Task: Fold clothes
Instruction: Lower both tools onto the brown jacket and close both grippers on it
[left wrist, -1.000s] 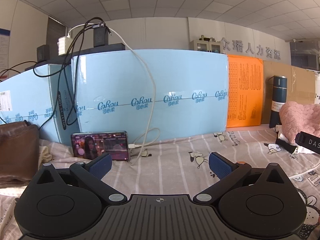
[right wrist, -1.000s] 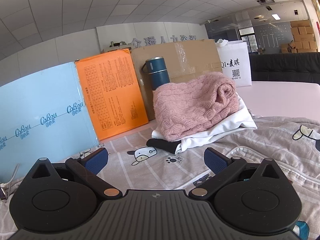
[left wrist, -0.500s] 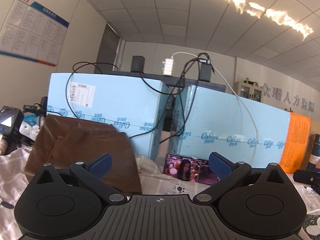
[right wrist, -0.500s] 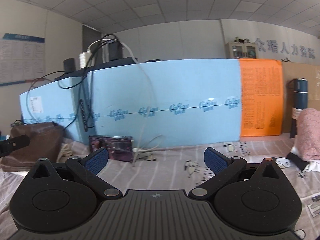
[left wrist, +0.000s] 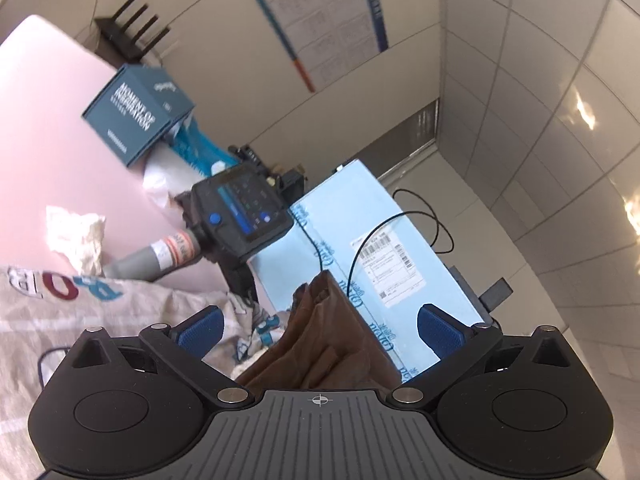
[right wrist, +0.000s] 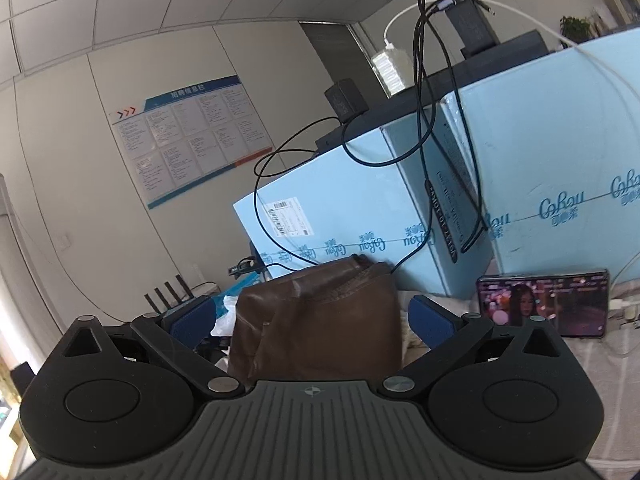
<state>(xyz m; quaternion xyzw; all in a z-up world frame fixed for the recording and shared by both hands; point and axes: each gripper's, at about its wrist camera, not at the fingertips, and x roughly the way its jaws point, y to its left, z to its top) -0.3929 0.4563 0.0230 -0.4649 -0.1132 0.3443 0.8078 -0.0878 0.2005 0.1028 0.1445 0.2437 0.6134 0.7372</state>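
Brown garment point(right wrist: 320, 320) between both wide claws — blue boxes point(right wrist: 360, 200), dangling cables point(right wrist: 428, 120) apparently close behind.

"MOMENT OF INSPIRATION" shows in white on the dark blue box point(left wrist: 138, 114). A repeating "CoRou" logo runs in a line along the light blue board point(right wrist: 560, 200), which also carries a barcode label point(right wrist: 289, 217), too small to read. The wall notice board point(right wrist: 188, 132) has a Chinese heading, illegible.
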